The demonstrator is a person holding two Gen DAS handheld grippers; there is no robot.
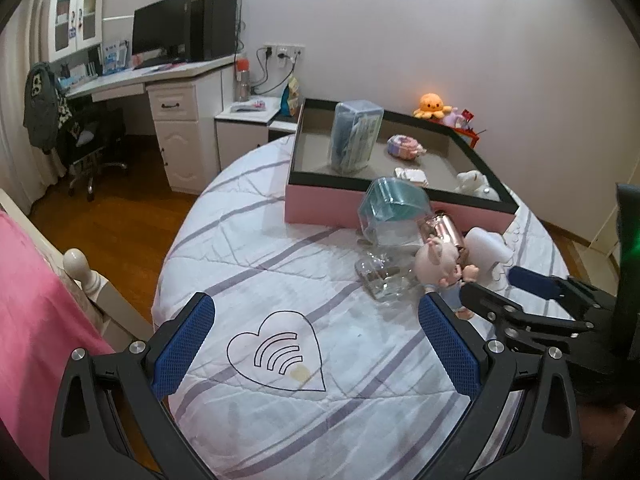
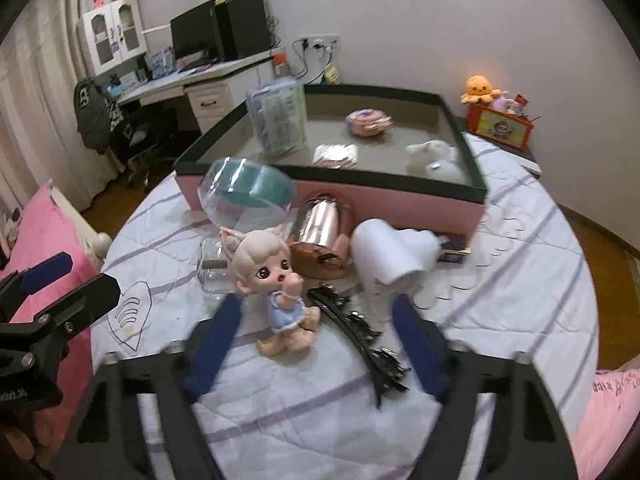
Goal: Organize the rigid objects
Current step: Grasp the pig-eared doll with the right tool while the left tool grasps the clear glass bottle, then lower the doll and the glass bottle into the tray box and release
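Note:
A small doll (image 2: pixel 280 292) with pale hair and a blue dress sits on the striped bedspread, between the blurred fingers of my right gripper (image 2: pixel 316 340). The pads stand clear of the doll on both sides, so the gripper is open. A black toothed hair clip (image 2: pixel 360 336) lies just right of the doll, also between the fingers. Behind the doll lie a clear jar with a teal lid (image 2: pixel 248 192), a rose-gold can (image 2: pixel 320 236), a white object (image 2: pixel 392 252) and a small glass jar (image 2: pixel 212 268). My left gripper (image 1: pixel 316 340) hangs open over a heart drawing (image 1: pixel 276 352), holding nothing.
A pink box with a black rim (image 2: pixel 360 200) stands behind the pile, holding a clear packet box (image 2: pixel 280 120), a pink packet and a white plush. The bed's edge drops to a wooden floor (image 1: pixel 120 220). A desk (image 1: pixel 176 76) and chair stand far left.

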